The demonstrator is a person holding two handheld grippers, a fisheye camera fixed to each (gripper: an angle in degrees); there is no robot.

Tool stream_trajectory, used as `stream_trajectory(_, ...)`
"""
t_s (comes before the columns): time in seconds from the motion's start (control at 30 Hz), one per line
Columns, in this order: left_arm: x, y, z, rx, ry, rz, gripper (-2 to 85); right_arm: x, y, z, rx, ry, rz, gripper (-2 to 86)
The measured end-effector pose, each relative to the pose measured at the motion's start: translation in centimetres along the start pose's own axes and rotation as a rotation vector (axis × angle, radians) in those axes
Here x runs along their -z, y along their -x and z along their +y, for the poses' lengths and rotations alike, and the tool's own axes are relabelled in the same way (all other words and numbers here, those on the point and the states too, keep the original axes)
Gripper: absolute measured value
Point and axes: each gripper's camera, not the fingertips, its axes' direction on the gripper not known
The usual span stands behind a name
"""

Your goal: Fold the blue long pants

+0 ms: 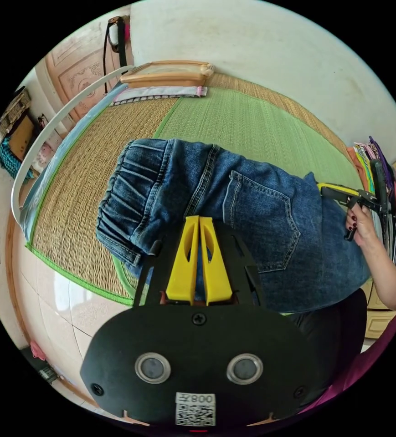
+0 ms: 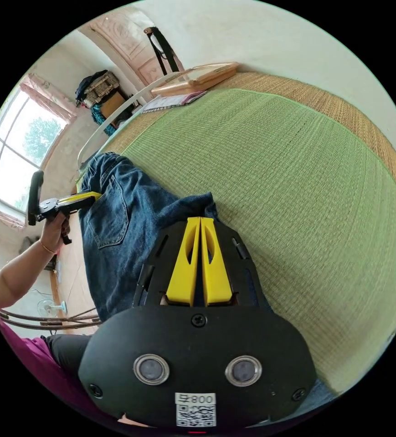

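1. Denim, mid-blue and heavy: the blue long pants point(image 1: 234, 214) lie on a woven green mat point(image 1: 252, 123) that covers a bed, waistband toward the bed's end rail, seat and patch pocket facing up
2. Long axis: in the left gripper view the garment runs from the gathered elastic waistband point(image 1: 115, 205) across the seat to the far edge of the cloth, where the other tool sits; the lower legs cannot be traced in either view, so whether they are tucked under cannot be told
3. Left hand-held gripper point(image 1: 199, 221): its yellow jaws stand narrow, tips together, with denim rising on both sides of them near the waistband end; whether cloth is pinched between them is hidden by the jaws themselves
4. Right hand-held gripper point(image 2: 200, 222): jaws likewise drawn narrow, tips at a raised peak of denim at the opposite end; a grip is likely but not plainly visible
5. Relation that governs the coming move, as a judgement: each tool sits at one end of the long axis, the left nearer the waistband, the right nearer the leg end, so bringing one end over the other would halve the length
6. Textures: stiff twill with orange topstitching and a puckered waistband, against a ribbed mat with a straw-coloured mat point(image 1: 84, 173) beside it; a curved white rail point(image 1: 47, 136) bounds the bed
7. A hand point(image 1: 362, 225) holds the other tool's black handle
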Motion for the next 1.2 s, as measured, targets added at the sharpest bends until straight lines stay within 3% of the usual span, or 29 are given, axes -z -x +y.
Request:
stream_trajectory(0.37, 2.1, 5.0, 2.6, 0.071, -0.017, 0.056, -0.1, -0.9, 0.3, -2.7, 0.006, 0.046, 0.137, -0.1)
stream_trajectory(0.63, 6.7, 5.8, 2.1, 0.041, -0.173, 0.136, 0.0, 1.0, -1.0, -2.0, -0.075, -0.038, 0.061, 0.0)
stream_trajectory(0.83, 5.4, 7.9, -2.3, 0.007, -0.099, -0.017, 0.0, -3.4, -2.6, -1.3, -0.075, 0.043, 0.062, 0.0)
stream_trajectory(0.97, 4.8, 10.3, -2.0, 0.096, -0.110, 0.110, 0.0, -4.5, -4.7, 0.3, -0.150, -0.018, -0.012, 0.0)
stream_trajectory(1.2, 5.7, 9.6, -2.1, 0.148, -0.115, 0.150, 0.0, -7.2, -7.0, 2.0, -0.203, -0.029, -0.056, 0.0)
